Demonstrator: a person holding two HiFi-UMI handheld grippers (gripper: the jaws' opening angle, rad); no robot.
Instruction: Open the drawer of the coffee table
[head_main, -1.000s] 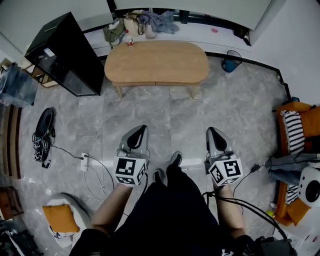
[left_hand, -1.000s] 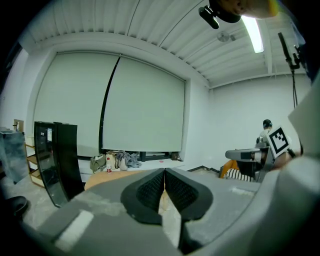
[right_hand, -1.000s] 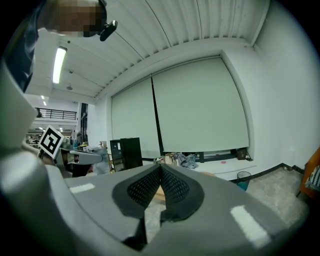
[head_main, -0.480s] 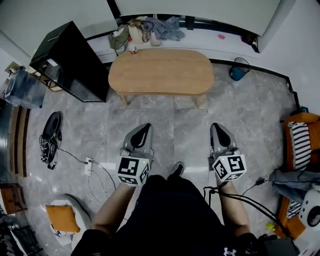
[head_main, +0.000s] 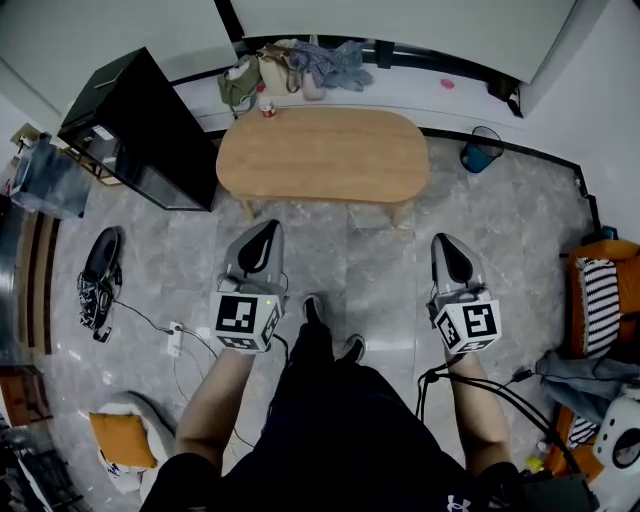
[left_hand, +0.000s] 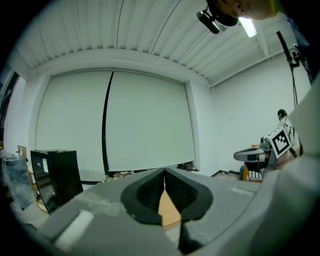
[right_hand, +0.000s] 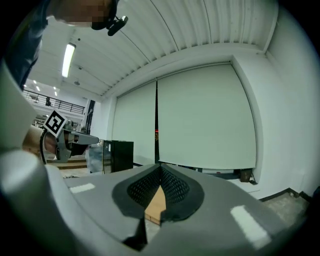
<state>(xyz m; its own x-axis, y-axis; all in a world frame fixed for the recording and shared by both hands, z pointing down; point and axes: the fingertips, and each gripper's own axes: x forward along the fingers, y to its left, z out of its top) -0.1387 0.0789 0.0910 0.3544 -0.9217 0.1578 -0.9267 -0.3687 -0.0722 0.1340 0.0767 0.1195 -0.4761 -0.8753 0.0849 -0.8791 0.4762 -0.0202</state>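
coffee table drawer hidden, orange seat cut off

Head view: high, steeply down. Gripper views: low, level; oval light-wood coffee table beyond jaws, shared by all.

The coffee table is standing ahead of the left gripper and right gripper, with a cabinet sitting to their left

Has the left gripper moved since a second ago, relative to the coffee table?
Yes. The left gripper has come forward, toward the coffee table: the floor gap between its tip and the table's near edge has narrowed.
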